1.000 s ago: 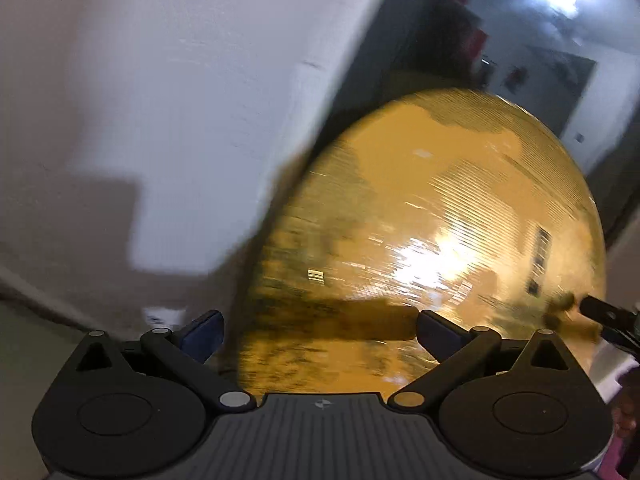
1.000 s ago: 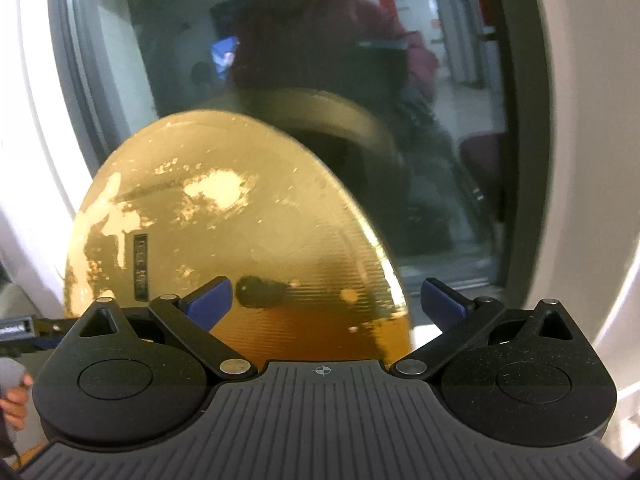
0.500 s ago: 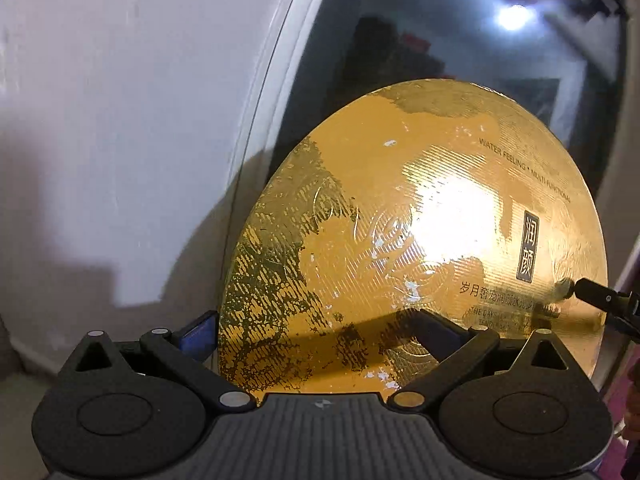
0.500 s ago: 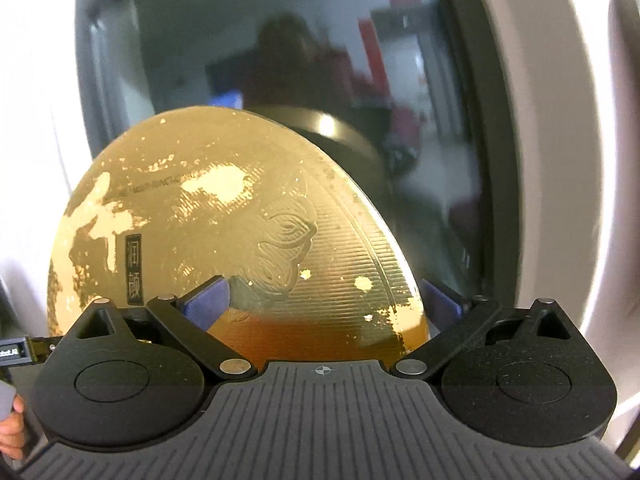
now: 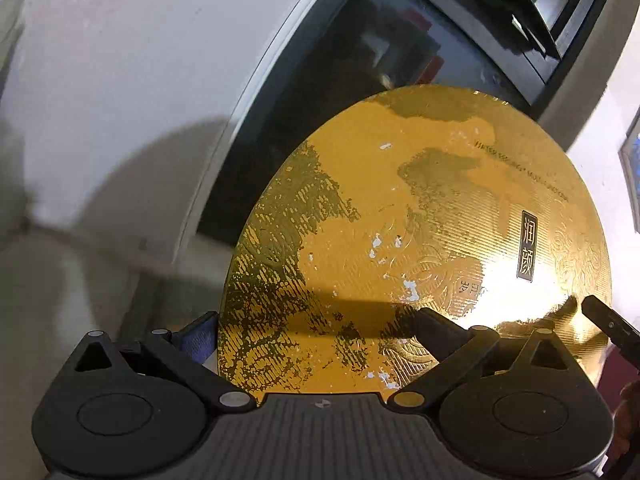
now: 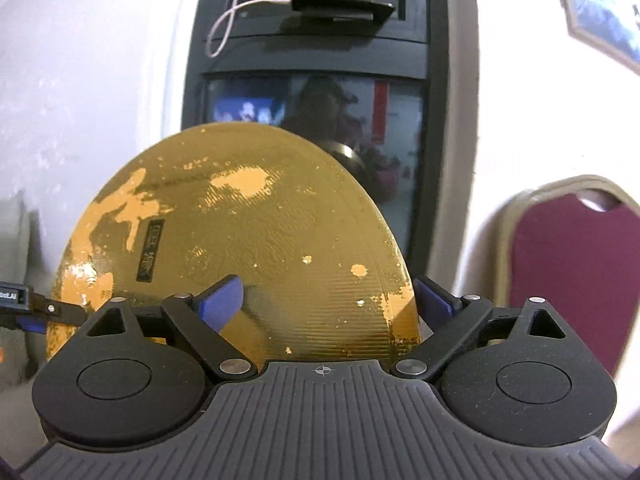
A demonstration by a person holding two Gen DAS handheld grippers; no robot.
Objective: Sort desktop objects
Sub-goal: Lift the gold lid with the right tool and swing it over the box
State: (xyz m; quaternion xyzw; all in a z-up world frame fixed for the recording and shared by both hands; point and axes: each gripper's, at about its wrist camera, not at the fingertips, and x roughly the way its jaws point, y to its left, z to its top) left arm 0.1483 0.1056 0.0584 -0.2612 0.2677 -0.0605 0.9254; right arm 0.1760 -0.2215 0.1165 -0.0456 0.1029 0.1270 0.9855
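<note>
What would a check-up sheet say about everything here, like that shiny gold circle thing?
Surface: nothing seen; no tabletop in view.
Job's things: round gold box, held tilted between both grippers, lid worn in patches.
Clutter: small black device on a dark ledge.
Grippers: left gripper clamps the box; right gripper has its jaws closing, pads against the box.
Cables: white cable looping from the device.
Surroundings: white wall, dark glass panel, maroon chair, framed picture.
</note>
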